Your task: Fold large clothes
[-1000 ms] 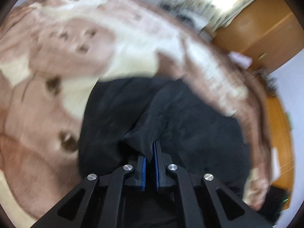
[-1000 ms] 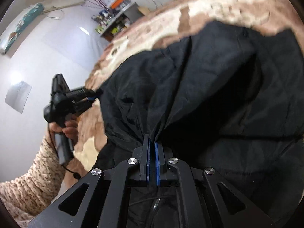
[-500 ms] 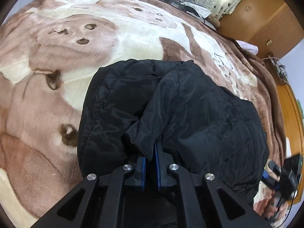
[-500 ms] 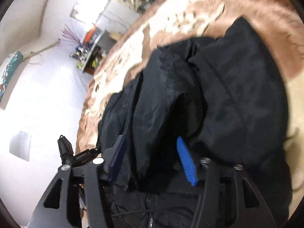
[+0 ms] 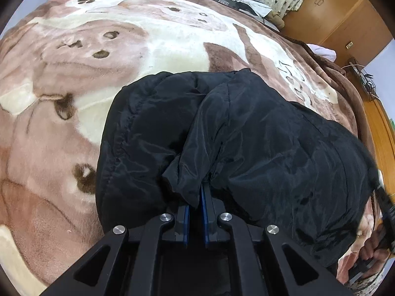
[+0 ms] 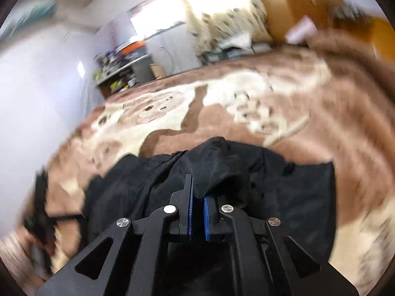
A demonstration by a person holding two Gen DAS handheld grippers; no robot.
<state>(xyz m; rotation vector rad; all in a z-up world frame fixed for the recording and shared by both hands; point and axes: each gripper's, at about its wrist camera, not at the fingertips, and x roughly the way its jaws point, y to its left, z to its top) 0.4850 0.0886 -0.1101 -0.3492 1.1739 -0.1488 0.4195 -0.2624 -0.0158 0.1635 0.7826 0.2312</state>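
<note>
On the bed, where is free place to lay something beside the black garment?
Free: the brown and cream fleece blanket left of and beyond the black padded jacket. Crowded: the jacket's right edge, where the right gripper is.

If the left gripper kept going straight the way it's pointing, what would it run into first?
The black jacket. The left gripper is already shut on a fold of it, and more of the jacket is piled directly ahead. The brown blanket lies past it; depth is hard to judge here.
</note>
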